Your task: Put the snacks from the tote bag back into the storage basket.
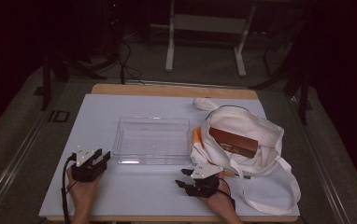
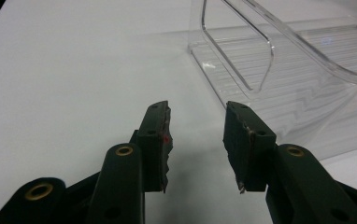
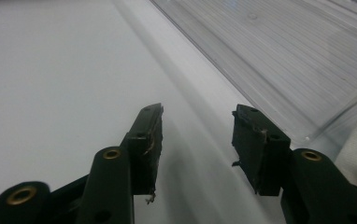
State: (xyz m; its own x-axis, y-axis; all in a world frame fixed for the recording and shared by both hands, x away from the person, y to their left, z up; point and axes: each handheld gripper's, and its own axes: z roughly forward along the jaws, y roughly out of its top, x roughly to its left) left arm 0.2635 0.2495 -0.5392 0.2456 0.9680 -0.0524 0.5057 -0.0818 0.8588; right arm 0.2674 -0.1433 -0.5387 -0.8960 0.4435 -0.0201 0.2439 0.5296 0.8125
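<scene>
A: Clear bin (image 1: 151,140) mid-table, nothing in it. Cloth bag (image 1: 249,135) just right of it, lying open, brown box (image 1: 232,141) resting on its mouth, orange edge (image 1: 197,138) peeking at the bag's left side.

B: Grippers?

A: Left gripper (image 1: 103,156) near the bin's left front corner, jaws parted, nothing between them. Right gripper (image 1: 184,178) in front of the bag, jaws likewise apart and bare, aimed along the bin's front wall.

B: Progress?

A: Looks like the very start. Nothing moved into the bin; box yet to be grasped. All unpacking left, by this reading.

Black claws (image 2: 196,140); brass rivets; grey plates
</scene>
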